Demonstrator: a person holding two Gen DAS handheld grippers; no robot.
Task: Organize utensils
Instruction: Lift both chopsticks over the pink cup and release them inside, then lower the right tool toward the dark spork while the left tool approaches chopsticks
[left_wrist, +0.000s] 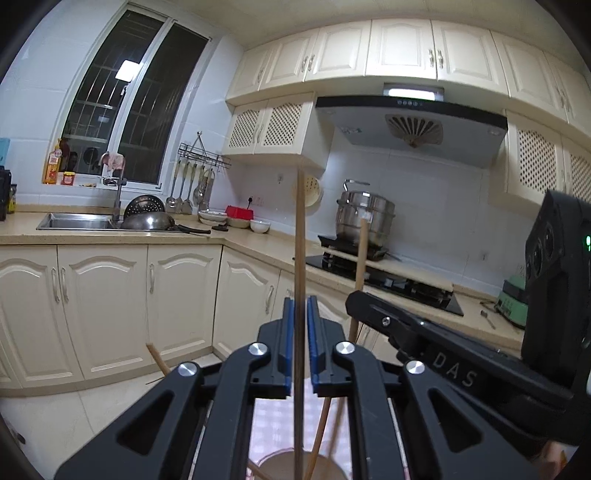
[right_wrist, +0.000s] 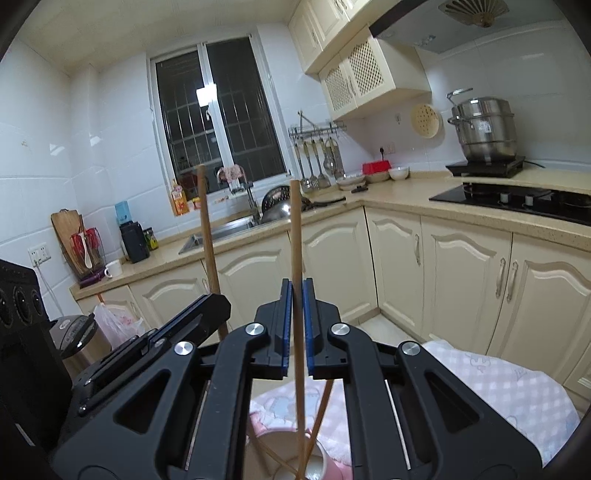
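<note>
My left gripper (left_wrist: 300, 306) stands around an upright wooden chopstick (left_wrist: 299, 236) with a small gap on each side; its lower end reaches a cup (left_wrist: 280, 461) below. My right gripper (right_wrist: 296, 288) is shut on a second upright wooden chopstick (right_wrist: 295, 229), whose lower end sits in the same white cup (right_wrist: 314, 465). The right gripper's body shows in the left wrist view (left_wrist: 424, 332) with its chopstick (left_wrist: 360, 254). The left gripper's body shows in the right wrist view (right_wrist: 173, 328) with its chopstick (right_wrist: 207, 236). More chopsticks lean in the cup.
The cup stands on a pink checked cloth (right_wrist: 498, 384). Cream cabinets (right_wrist: 461, 273), a sink (left_wrist: 77, 220), a black hob (right_wrist: 517, 201) and a steel pot (right_wrist: 484, 127) ring the room. A bin (right_wrist: 74, 336) stands at the left.
</note>
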